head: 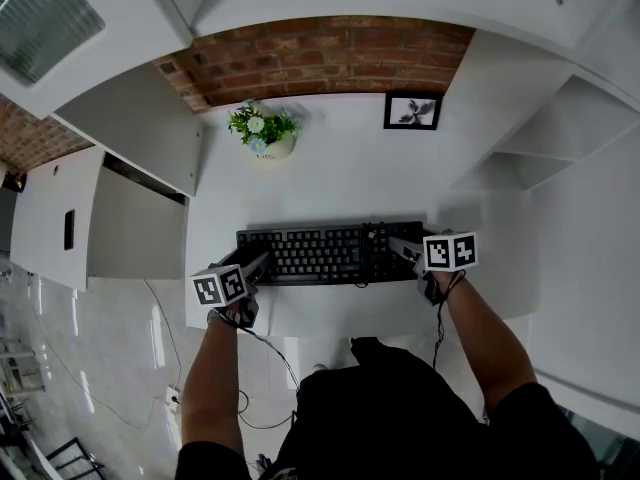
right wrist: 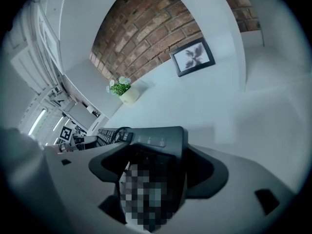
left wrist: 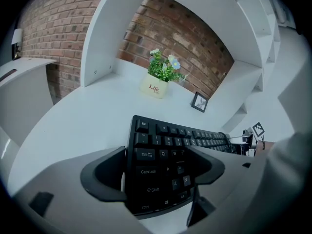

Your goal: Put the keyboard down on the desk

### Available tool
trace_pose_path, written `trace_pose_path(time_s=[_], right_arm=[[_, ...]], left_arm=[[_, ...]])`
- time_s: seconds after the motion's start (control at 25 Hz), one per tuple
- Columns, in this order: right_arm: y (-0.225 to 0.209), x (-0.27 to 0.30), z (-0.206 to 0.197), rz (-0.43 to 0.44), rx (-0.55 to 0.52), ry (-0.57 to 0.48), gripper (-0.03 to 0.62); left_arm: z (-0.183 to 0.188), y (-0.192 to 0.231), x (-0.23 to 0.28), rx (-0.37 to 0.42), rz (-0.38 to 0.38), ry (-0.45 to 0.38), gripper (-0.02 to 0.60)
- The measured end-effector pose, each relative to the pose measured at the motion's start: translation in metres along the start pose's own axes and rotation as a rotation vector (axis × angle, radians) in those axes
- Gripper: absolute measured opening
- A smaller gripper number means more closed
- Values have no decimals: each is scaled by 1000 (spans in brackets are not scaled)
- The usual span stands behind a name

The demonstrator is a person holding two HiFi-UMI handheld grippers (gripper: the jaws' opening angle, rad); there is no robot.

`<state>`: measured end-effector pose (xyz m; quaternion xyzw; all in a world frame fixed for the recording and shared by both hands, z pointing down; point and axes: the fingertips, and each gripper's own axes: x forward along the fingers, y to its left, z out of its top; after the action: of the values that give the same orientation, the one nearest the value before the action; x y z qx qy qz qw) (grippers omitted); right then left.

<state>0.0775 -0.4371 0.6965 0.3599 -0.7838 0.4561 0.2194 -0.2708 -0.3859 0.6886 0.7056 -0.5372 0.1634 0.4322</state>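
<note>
**Keyboard flat on the desk, both grippers slack around its ends**

The keyboard (head: 325, 252) lies flat on the white desk (head: 340, 178), at the near middle, long side facing me. It is a black, rigid plastic slab with matte raised keys. I judge it light and stiff, though slippery on its smooth side edges, so the short ends are the best places to hold it.

My left gripper (left wrist: 161, 167) straddles the left end with its jaws apart and not pressing. My right gripper (right wrist: 156, 165) stands likewise open around the right end.

A flower pot (head: 266, 138) and a picture frame (head: 412, 111) sit far back, by the brick wall (head: 320, 58).
</note>
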Motion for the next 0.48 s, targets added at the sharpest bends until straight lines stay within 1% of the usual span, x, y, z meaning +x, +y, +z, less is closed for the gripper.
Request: trace_pose_path(time_s=[0.12,0.2,0.28,0.36,0.48], right_arm=[[-6,0,2,-87,-30,-15,337],[-11,1,2,-160,-67,-26,342],[-12,0,3,-219,-113,-35,342],[-11,-1,4,-245,-133,-41,342],[-11,-3,4,-251,-137,-53,342]], left_arm=[[0,4,-1,18,51,-14,368],[3,6,-2,77,106,-31,367],[6,5,-4,134,135,-41,367],[8,4,-7,150,147,-51,367],[10,4,-11,144,152,-73,367]])
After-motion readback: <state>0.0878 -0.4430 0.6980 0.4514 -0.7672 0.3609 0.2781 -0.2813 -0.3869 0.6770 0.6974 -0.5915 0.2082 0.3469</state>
